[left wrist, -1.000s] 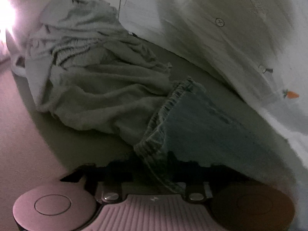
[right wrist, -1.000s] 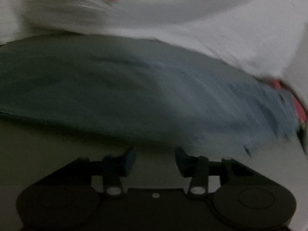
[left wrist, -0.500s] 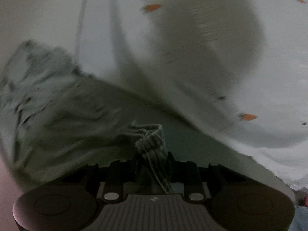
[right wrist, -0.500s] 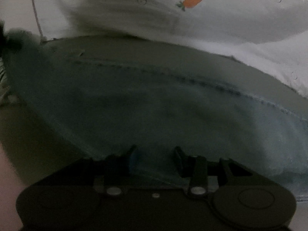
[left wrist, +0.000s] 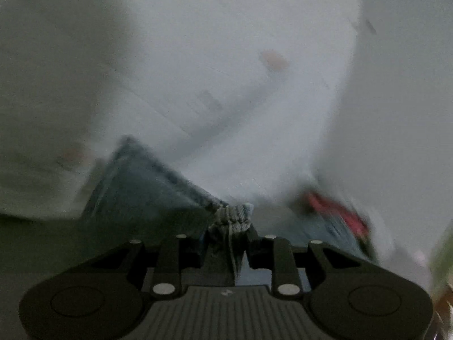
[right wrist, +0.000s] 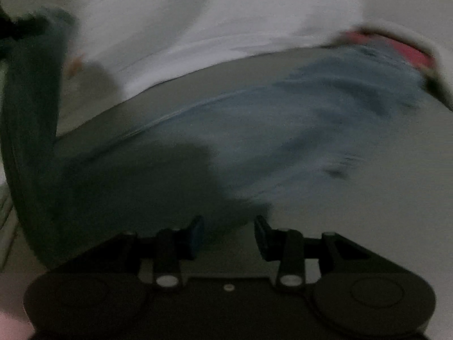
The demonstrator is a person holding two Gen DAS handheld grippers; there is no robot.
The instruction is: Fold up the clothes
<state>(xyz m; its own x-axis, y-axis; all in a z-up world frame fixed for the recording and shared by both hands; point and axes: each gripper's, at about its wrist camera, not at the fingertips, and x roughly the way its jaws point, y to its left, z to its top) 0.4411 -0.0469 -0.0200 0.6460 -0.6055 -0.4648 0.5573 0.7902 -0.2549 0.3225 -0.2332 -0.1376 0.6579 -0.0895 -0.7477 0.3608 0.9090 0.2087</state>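
A blue denim garment lies spread on the grey-green surface, blurred by motion. My left gripper is shut on its gathered waistband and holds it lifted; the cloth hangs away to the left. My right gripper is open and empty, low over the near edge of the denim, its blue fingertips apart. The raised part of the denim shows at the far left of the right wrist view.
White bedding with small carrot prints fills the background behind the denim; it also shows in the right wrist view. A red item lies at the denim's far right end, also in the left wrist view.
My left gripper has lifted the denim waistband up and swung right, away from the grey clothes pile. My right gripper stayed open and shifted along the denim's near edge.
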